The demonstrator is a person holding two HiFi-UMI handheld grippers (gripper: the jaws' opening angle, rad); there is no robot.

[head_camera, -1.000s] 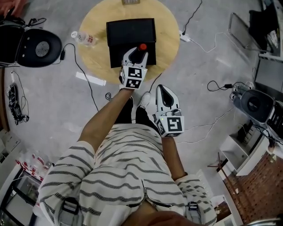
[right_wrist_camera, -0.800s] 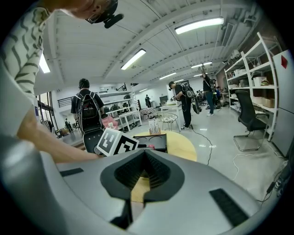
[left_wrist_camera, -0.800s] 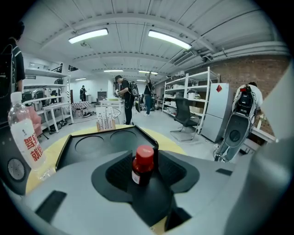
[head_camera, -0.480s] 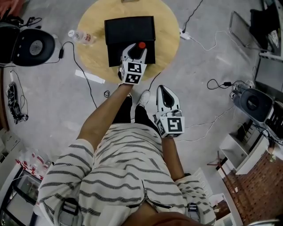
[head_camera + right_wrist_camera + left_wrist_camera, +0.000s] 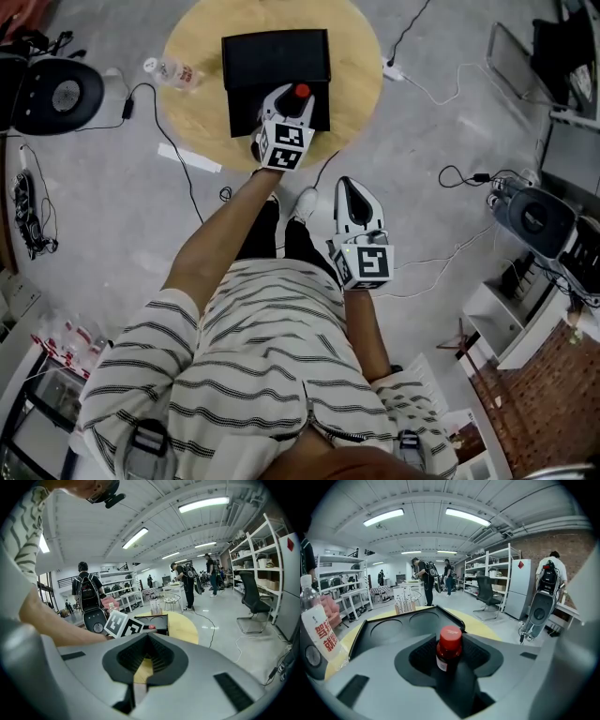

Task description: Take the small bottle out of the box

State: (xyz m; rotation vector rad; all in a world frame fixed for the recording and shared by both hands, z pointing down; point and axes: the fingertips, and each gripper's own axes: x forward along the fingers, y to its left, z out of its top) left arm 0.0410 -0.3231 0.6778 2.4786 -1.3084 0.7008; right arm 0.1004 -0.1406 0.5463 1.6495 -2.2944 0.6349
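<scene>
A small dark bottle with a red cap (image 5: 301, 93) (image 5: 448, 648) is held upright between the jaws of my left gripper (image 5: 292, 111) (image 5: 449, 660), which is shut on it. It hangs over the near edge of the open black box (image 5: 272, 58) (image 5: 389, 630), which lies on the round wooden table (image 5: 202, 103). Two round empty hollows show in the box's insert in the left gripper view. My right gripper (image 5: 352, 202) (image 5: 143, 660) is shut with nothing in it, held low over the floor near the person's body, away from the table.
A clear plastic water bottle (image 5: 173, 71) (image 5: 318, 625) with a red-lettered label lies at the table's left edge. A black round machine (image 5: 52, 94) stands on the floor to the left. Cables run across the floor around the table. Shelving and people stand further off.
My left gripper with the bottle has shifted slightly up the frame and to the right over the box's near edge. The right gripper has stayed put.
</scene>
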